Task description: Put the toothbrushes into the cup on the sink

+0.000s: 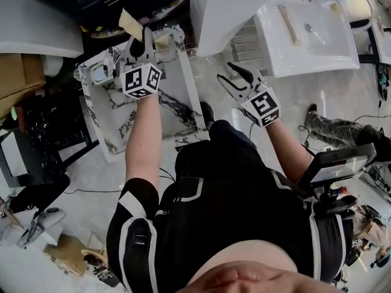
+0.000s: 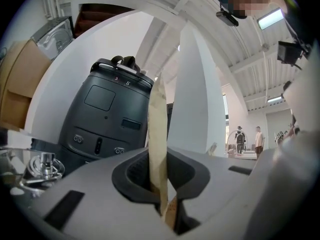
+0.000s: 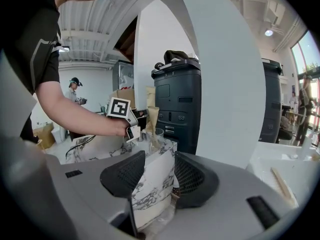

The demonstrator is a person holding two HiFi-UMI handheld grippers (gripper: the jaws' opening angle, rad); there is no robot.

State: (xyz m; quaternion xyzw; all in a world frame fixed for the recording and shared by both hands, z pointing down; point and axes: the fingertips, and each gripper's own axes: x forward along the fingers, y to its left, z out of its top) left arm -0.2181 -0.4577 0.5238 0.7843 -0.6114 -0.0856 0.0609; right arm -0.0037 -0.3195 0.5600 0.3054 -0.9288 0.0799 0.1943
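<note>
My left gripper (image 1: pixel 142 44) is shut on a toothbrush in a tan paper wrapper (image 1: pixel 130 24). It stands upright between the pads in the left gripper view (image 2: pixel 159 149). The gripper is held over the far end of the marble-patterned sink counter (image 1: pixel 119 112). In the right gripper view a clear glass cup (image 3: pixel 156 135) stands on that counter, right beside the left gripper (image 3: pixel 131 128). My right gripper (image 1: pixel 225 71) is open and holds nothing, off the counter's right side (image 3: pixel 154 174). A second toothbrush (image 1: pixel 289 23) lies on a white basin (image 1: pixel 330 57) at the top right.
A dark grey machine (image 2: pixel 107 119) stands behind the counter. A white pillar (image 1: pixel 226 8) rises between the counter and the white basin. A chrome tap (image 2: pixel 45 165) sits at the left. Cables, boxes and gear lie on the floor around the person's legs (image 1: pixel 232 182). People stand far off (image 2: pixel 248 139).
</note>
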